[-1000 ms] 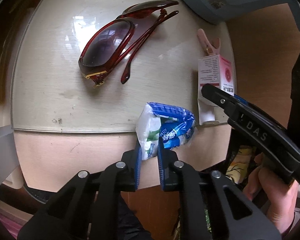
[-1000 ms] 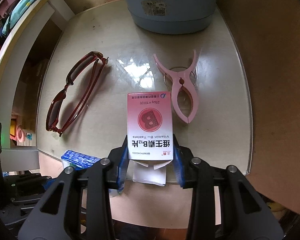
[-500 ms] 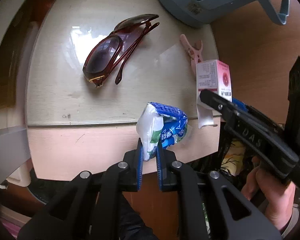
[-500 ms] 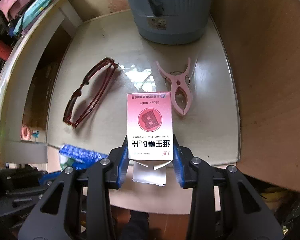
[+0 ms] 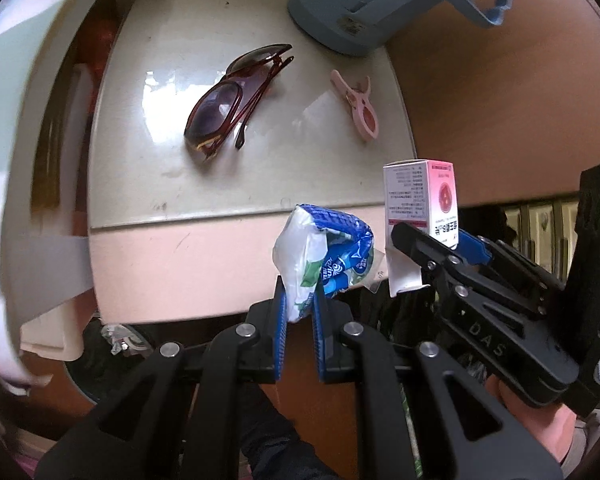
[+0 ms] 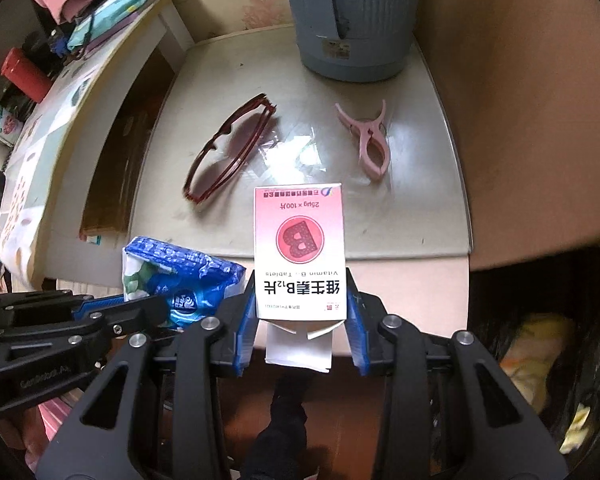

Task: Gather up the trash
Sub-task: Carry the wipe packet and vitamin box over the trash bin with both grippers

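Both picks are up off the tabletop point(image 6: 420, 216) now. My left gripper point(image 5: 300, 312) is clamped on the blue wrapper point(image 5: 324, 248), my right gripper point(image 6: 300, 320) on the vitamin box point(image 6: 299, 252) (flap hanging open). Sunglasses point(image 6: 228, 152) and clothespin point(image 6: 366, 140), ahead of both, stay put. Next: the bin.

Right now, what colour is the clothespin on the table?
Pale pink; the clothespin shows best in the right wrist view.
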A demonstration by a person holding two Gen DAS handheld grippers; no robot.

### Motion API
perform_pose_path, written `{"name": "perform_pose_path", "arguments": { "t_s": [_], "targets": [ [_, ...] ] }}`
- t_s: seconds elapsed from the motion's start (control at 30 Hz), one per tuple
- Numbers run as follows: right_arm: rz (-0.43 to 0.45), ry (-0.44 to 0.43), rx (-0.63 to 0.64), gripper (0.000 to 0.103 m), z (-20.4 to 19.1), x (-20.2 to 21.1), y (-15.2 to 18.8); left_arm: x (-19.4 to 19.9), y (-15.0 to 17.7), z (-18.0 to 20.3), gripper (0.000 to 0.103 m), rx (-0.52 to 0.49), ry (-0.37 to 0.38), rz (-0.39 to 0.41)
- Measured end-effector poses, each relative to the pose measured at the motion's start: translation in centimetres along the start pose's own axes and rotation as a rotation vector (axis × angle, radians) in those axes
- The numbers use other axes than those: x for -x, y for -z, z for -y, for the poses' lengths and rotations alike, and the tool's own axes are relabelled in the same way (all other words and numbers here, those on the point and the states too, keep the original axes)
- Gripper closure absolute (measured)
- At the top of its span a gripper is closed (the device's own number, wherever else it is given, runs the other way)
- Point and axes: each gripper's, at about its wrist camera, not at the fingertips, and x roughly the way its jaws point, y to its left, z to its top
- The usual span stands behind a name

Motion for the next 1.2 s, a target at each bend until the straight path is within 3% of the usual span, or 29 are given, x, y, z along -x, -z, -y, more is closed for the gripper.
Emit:
{"name": "perform_pose_path", "arguments": {
  "t_s": [0.23,0.57,0.93,1.2],
  "targets": [
    [0.020,0.019,-0.089,0.064,-4.1,2.5,5.7,3.0,4.8,-2.3,0.092,-0.071,0.008,-0.009],
    [0.038,0.025,-0.124,0.064,-14.0,4.5,14.4,7.1,12.9,-8.0,0.092,-0.131,-0.005,-0.020],
    [0.016,0.003,-0.056,0.064,-23.5,4.3,19.8,11.6,19.3,-16.8,0.092,-0.065,-0.046,0.002],
    [-0.040,-0.030,0.015,0.064,-28.6,1.9,21.6,12.1,22.6,-22.4,0.092,0.031,-0.081,0.003]
  ]
}}
